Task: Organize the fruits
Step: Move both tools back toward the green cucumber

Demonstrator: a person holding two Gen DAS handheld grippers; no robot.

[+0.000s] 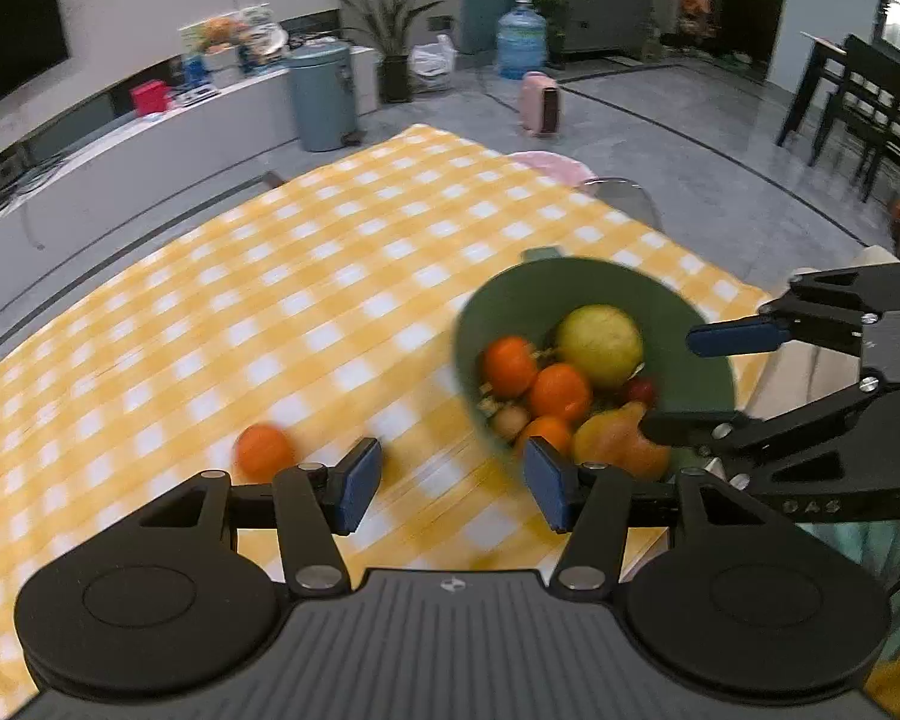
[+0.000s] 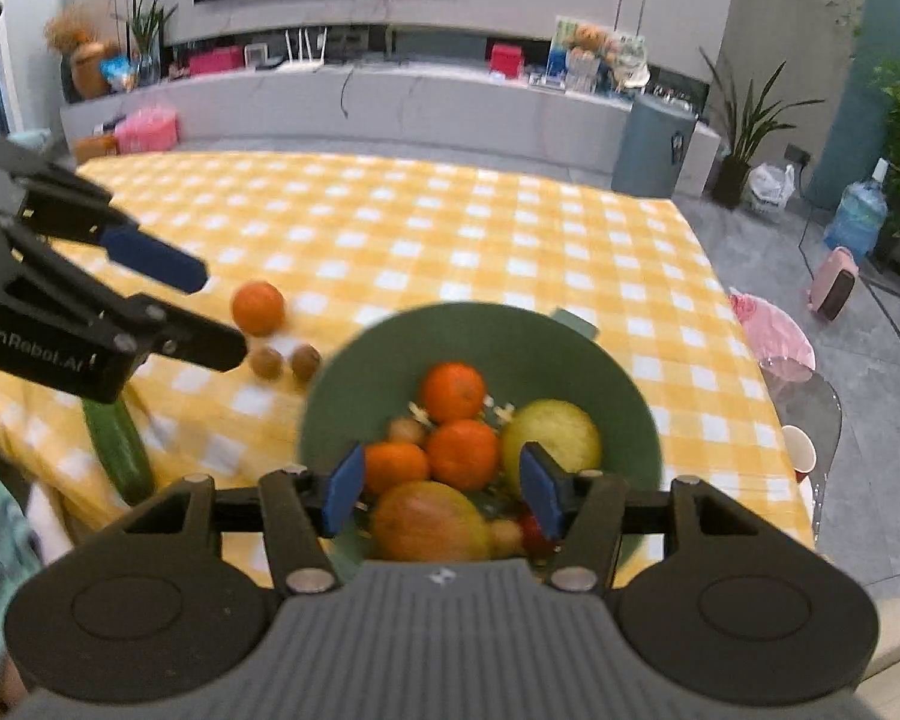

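Note:
A green bowl (image 2: 624, 396) on the yellow checked tablecloth holds three oranges (image 2: 453, 391), a yellow-green round fruit (image 2: 555, 435), a mango (image 2: 429, 523) and small fruits; it also shows in the left wrist view (image 1: 570, 294). One orange (image 2: 258, 307) lies loose on the cloth left of the bowl, with two small brown fruits (image 2: 286, 362) and a cucumber (image 2: 120, 447). My right gripper (image 2: 441, 489) is open and empty just above the bowl's near side. My left gripper (image 1: 453, 489) is open and empty over the cloth between the loose orange (image 1: 264, 451) and the bowl.
The table's right edge is close to the bowl; a clear chair (image 2: 807, 396) with a pink cushion (image 2: 771, 330) and a cup (image 2: 801, 450) stands beside it. A grey bin (image 2: 654, 144) and a low cabinet (image 2: 390, 108) stand beyond the table.

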